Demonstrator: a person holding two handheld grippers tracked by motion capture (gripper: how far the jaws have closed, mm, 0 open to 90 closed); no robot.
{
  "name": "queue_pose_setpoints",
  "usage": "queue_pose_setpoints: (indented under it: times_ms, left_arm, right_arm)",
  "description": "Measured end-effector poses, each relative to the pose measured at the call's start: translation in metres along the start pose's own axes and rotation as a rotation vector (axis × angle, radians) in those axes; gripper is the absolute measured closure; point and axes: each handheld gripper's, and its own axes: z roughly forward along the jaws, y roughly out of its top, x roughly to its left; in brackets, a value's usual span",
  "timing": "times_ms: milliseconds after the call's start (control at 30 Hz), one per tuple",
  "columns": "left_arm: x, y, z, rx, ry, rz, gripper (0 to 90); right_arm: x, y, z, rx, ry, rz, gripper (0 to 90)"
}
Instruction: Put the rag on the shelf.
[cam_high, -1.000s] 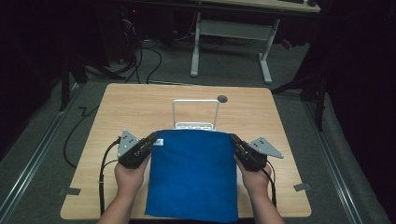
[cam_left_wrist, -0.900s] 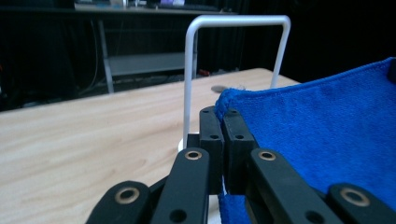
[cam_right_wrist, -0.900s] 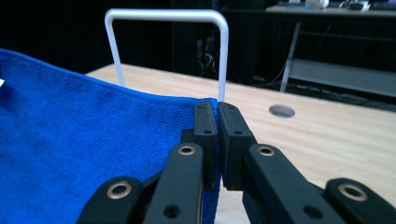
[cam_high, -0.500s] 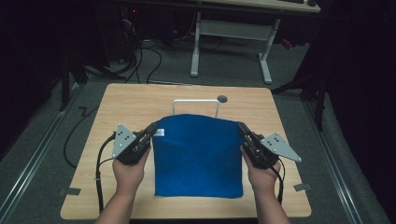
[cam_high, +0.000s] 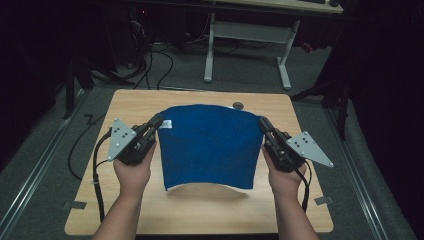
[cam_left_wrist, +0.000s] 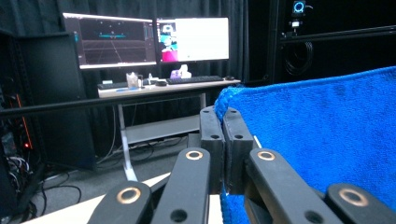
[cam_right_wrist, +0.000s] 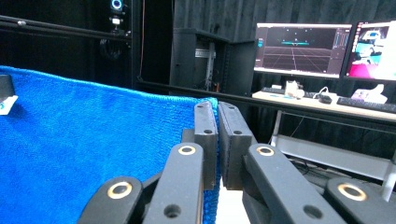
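While both hands hold it up, a blue towel (cam_high: 209, 145) hangs spread between the two tools above the wooden desk (cam_high: 150, 210); the left tool (cam_high: 158, 121) is clamped on its upper left corner, beside a small white tag (cam_high: 166, 123); the right tool (cam_high: 262, 122) is clamped on the upper right corner; the top edge bows upward, and the bottom edge hangs free over the desk; in both gripper views the jaws meet on the towel's edge, with lit monitors (cam_left_wrist: 144, 39) beyond.
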Motion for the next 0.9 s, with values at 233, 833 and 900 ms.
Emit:
queue_pose_setpoints:
  times_ms: [233,833,900]
  left_arm:
    - [0.005,0.011,0.005,-0.012,0.000,0.007,89.1]
    - [0.034,0.019,0.053,0.018,0.018,0.064,89.2]
    - [0.038,0.020,0.062,0.024,0.033,0.086,89.2]
  right_arm:
    - [-0.006,0.010,0.004,-0.014,-0.016,0.003,87.9]
    - [-0.030,0.018,0.039,0.015,-0.072,0.009,88.0]
    - [-0.032,0.021,0.045,0.014,-0.077,0.003,88.0]
